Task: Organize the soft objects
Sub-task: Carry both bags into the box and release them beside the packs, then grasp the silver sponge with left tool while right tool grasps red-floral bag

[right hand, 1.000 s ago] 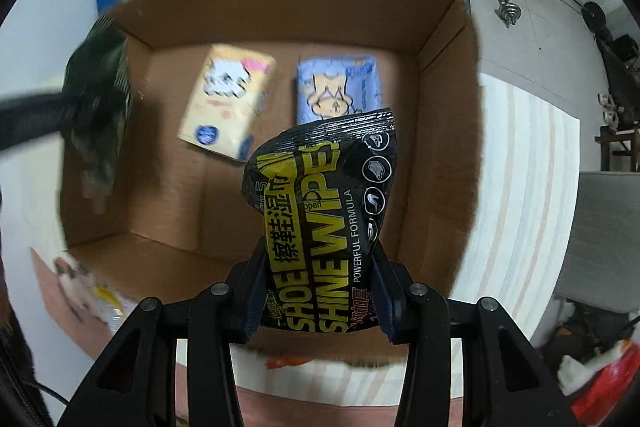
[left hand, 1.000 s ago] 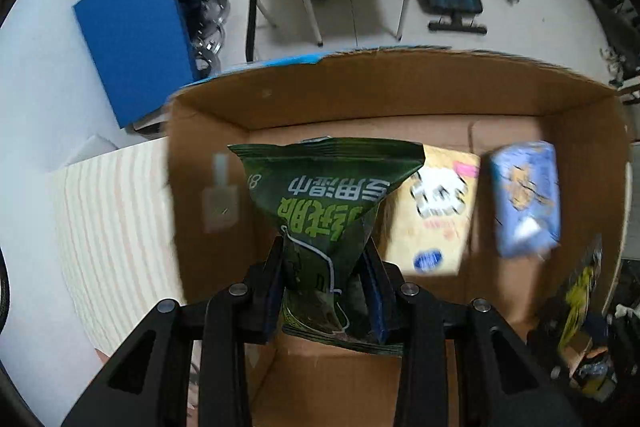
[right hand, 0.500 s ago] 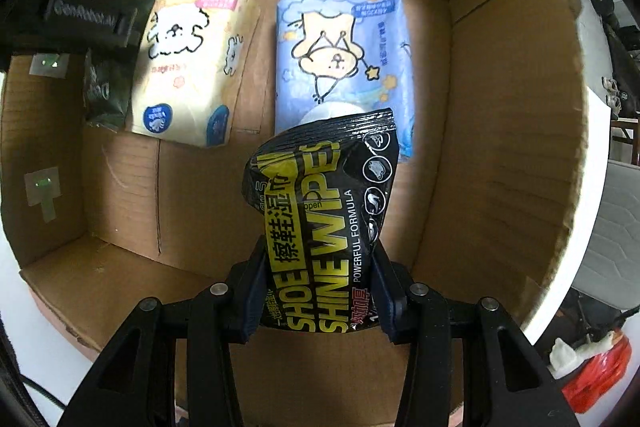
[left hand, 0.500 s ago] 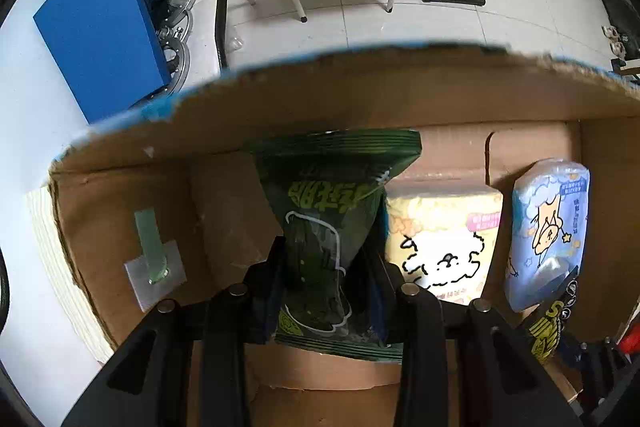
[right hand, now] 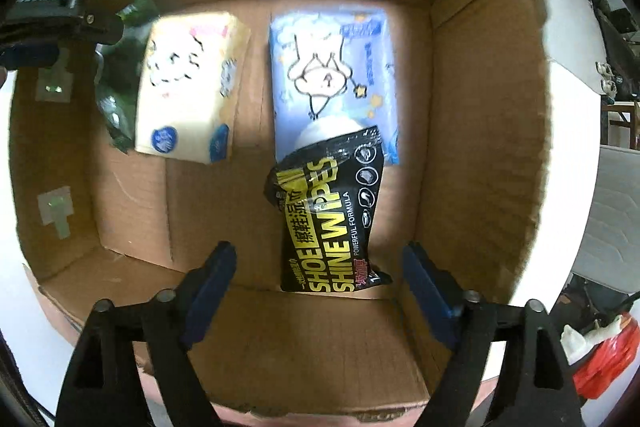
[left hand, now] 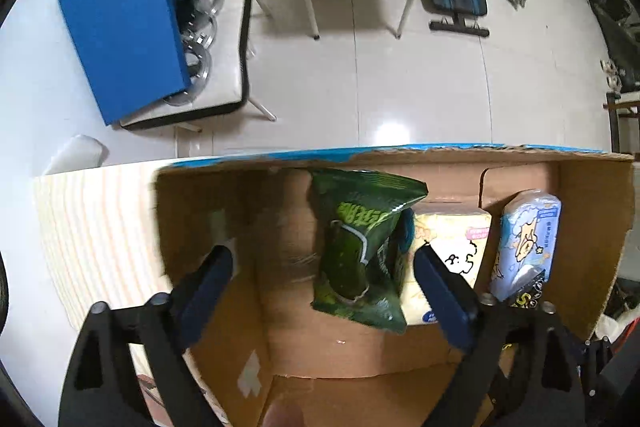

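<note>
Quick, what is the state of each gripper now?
Left gripper: open, holding nothing; green pack released.
Right gripper: open, holding nothing; black shoe wipes pack released.

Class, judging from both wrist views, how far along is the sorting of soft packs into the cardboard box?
Done: green pack, yellow pack, blue pack and shoe wipes lie in the box. In hand: nothing; left gripper and right gripper are open. Left: nothing visible.

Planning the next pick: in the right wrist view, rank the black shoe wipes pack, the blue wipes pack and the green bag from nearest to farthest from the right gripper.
1. Black shoe wipes pack: directly ahead of the open right gripper, between its fingers.
2. Blue wipes pack: just beyond it, toward the far wall.
3. Green bag: far left corner, beside the yellow pack.
</note>
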`<control>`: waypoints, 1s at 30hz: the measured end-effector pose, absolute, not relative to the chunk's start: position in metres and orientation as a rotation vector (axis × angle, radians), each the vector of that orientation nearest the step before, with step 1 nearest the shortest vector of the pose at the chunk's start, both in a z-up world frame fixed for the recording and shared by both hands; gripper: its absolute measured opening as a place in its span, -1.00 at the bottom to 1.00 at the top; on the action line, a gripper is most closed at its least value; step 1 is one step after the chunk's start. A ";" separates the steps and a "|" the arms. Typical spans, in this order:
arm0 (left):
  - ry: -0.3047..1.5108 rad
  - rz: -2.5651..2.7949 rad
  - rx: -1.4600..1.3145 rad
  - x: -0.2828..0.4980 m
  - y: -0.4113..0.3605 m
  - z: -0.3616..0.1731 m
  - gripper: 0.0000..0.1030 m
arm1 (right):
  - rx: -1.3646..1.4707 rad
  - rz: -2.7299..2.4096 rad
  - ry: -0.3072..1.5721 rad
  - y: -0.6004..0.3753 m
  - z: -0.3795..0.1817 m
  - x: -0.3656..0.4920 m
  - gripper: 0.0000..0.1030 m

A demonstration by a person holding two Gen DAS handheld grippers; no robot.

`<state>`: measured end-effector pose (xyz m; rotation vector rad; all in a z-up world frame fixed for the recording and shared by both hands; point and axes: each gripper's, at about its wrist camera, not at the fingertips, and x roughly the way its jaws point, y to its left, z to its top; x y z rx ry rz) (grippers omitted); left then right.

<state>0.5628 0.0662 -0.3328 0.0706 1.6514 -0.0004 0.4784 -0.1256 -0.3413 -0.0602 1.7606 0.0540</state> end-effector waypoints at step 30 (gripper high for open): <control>1.229 0.033 0.027 0.359 0.086 -0.163 0.90 | 0.034 0.188 1.418 -0.126 -0.197 0.366 1.00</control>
